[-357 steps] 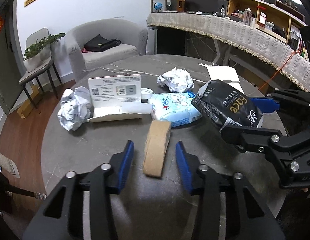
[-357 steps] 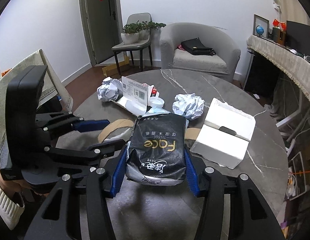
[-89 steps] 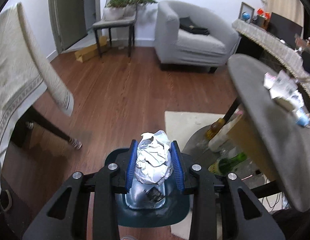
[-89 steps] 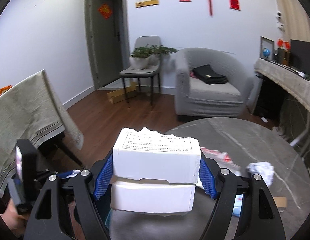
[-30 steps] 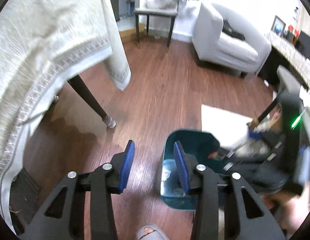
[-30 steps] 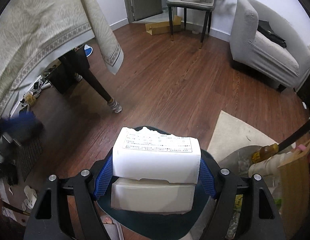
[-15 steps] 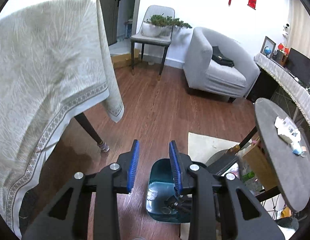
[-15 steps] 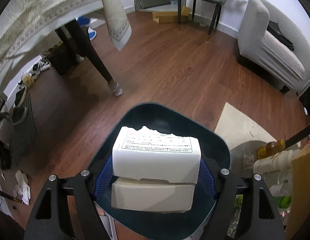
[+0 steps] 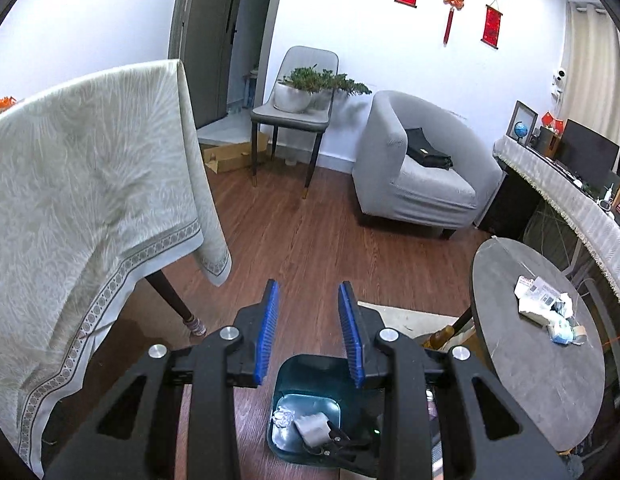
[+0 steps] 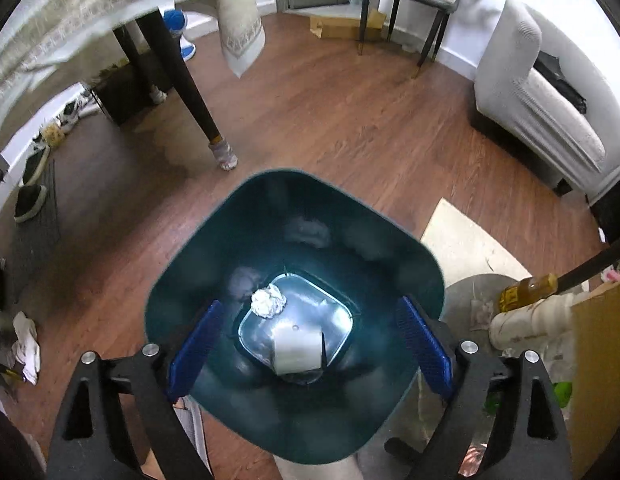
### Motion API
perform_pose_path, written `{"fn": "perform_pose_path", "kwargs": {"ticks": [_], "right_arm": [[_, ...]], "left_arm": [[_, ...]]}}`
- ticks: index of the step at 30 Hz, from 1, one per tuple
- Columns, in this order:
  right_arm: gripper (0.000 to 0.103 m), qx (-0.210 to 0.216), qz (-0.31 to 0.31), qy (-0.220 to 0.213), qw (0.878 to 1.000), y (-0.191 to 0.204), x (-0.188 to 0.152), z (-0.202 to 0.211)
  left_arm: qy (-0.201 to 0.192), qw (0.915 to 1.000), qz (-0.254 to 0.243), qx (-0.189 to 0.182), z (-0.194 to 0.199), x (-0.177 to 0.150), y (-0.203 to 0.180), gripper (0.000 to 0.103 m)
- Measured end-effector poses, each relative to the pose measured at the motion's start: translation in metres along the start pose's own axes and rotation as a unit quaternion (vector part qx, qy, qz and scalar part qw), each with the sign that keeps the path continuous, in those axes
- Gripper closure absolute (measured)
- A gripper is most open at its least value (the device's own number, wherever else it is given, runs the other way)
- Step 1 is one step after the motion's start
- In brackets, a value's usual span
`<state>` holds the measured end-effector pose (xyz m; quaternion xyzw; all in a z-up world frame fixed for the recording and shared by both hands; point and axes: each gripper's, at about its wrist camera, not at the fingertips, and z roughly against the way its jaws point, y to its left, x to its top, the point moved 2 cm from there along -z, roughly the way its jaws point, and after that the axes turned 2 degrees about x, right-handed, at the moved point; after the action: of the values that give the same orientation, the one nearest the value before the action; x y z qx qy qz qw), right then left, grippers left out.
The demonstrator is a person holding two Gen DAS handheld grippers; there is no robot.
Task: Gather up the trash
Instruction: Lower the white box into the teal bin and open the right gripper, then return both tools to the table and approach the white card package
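Right gripper: hangs directly over the dark teal bin, pointing steeply down into it; its jaws have just been opening and now stand wide, with nothing between the blue pads.
White box: lies at the bottom of the bin, clear of the pads, next to a crumpled paper ball.
Left gripper: raised above the floor and looking across the room, jaws narrowed but apart, empty; the bin shows below and past its tips.
Remaining trash: a small cluster on the far side of the round grey table (a white card or flattened carton, a pale blue packet and some crumpled paper, as far as the small view allows).
How it will likely handle: all of it looks light and yielding; paper balls crush and spring back, so a squeeze across the widest part should hold. The packet looks like slick film that may slide, so take it across its middle, not by a corner.
Card or carton: thin and flat on the tabletop, hard to get a pad under; an upstanding flap or edge is the better place to pinch.
Risk: light pieces can skate away across the smooth top when nudged.
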<state>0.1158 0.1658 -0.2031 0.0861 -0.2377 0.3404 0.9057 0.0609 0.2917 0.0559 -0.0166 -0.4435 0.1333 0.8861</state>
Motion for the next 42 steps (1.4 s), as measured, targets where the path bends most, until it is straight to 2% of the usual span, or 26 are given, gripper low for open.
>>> {"fn": "perform_pose_path", "kwargs": {"ticks": [10,15,20,25,29,38,42], "right_arm": [[0.013,0.037,-0.021,-0.084,0.996,-0.002,0.022,0.083],[0.013,0.035,-0.015,-0.124,0.992,-0.006,0.030,0.128],[0.013,0.014,-0.011,-0.155,0.988,-0.023,0.032,0.166],[0.013,-0.012,-0.029,-0.173,0.984,-0.056,0.028,0.197],[0.013,-0.053,-0.042,-0.181,0.981,-0.092,0.017,0.216],[0.013,-0.101,-0.099,-0.189,0.972,-0.179,-0.009,0.256],[0.013,-0.121,-0.143,-0.198,0.962,-0.223,-0.024,0.276]], "left_arm": [[-0.021,0.9997,-0.007,-0.003,0.015,0.014,-0.023,0.070],[-0.033,0.9993,-0.018,-0.007,0.025,0.022,-0.039,0.069],[-0.039,0.9985,-0.037,-0.006,0.028,0.026,-0.058,0.059],[-0.040,0.9977,-0.051,-0.021,0.026,0.028,-0.081,0.049],[-0.036,0.9965,-0.067,-0.033,0.022,0.027,-0.102,0.042],[-0.021,0.9937,-0.087,-0.068,0.006,0.020,-0.158,0.033],[-0.016,0.9914,-0.104,-0.079,-0.002,0.014,-0.185,0.030]]}}
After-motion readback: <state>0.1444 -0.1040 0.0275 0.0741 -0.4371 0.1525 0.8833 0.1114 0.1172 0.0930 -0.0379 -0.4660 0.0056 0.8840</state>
